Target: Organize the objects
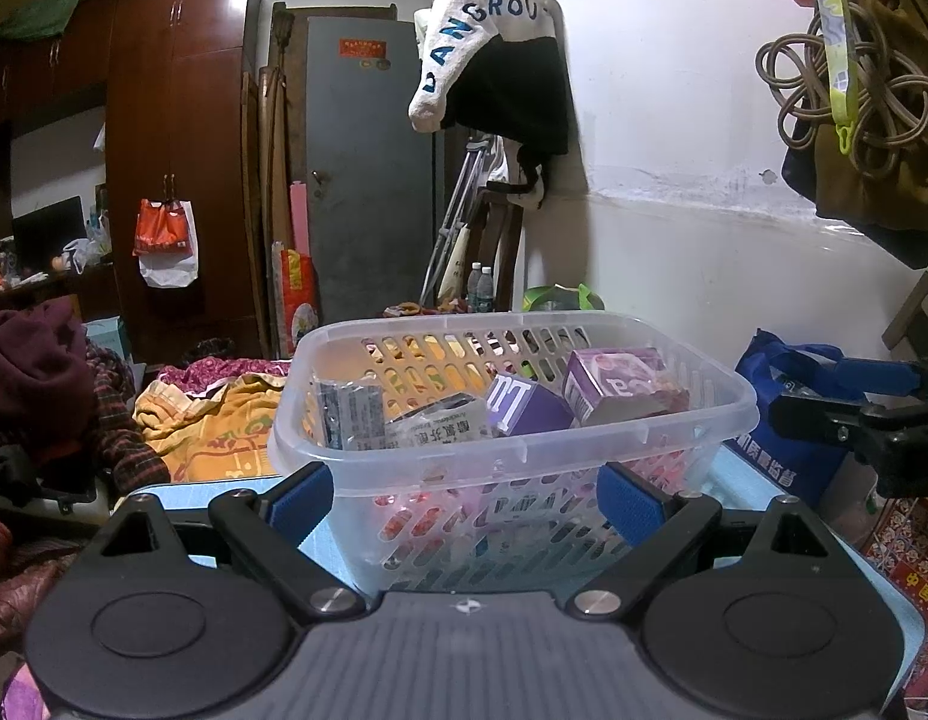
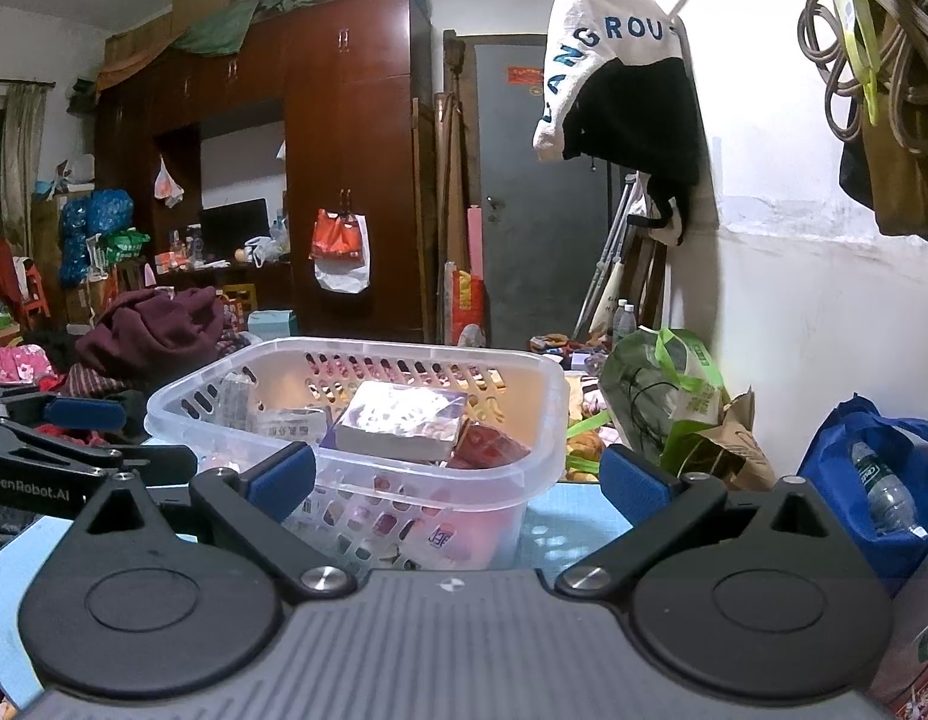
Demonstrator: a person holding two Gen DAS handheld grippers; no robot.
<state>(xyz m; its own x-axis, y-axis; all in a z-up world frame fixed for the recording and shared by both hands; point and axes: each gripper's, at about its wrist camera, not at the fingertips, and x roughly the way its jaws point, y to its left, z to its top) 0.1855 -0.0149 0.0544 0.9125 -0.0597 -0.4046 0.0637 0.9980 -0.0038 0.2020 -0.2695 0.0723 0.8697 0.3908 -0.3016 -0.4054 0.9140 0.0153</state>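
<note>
1. Wardrobe (image 2: 344, 168) — dark red-brown wood, far across the room, with an orange and white bag (image 2: 342, 252) hanging on its door.
2. Table (image 2: 560, 525), light blue, near; the basket stands on it.
3. Basket (image 1: 512, 414) — clear slotted plastic, in the middle of the left wrist view and left of middle in the right wrist view.
4. Blue bag (image 2: 872, 468), near right beside the table, with a water bottle (image 2: 887, 495) inside it.
5. Left gripper (image 1: 464, 501): its blue pads spread wide, one on each side of the basket's near wall, holding nothing. I cannot tell whether they touch the plastic.
6. Right gripper (image 2: 458, 477): also wide open and empty, the left pad in front of the basket's near wall, the right pad past its right corner over the table.
7. Purple boxes (image 1: 614, 384) lie in the basket's right half, tilted.
8. White packet (image 1: 440, 423) with printed text lies in the basket to the left of the boxes.
</note>
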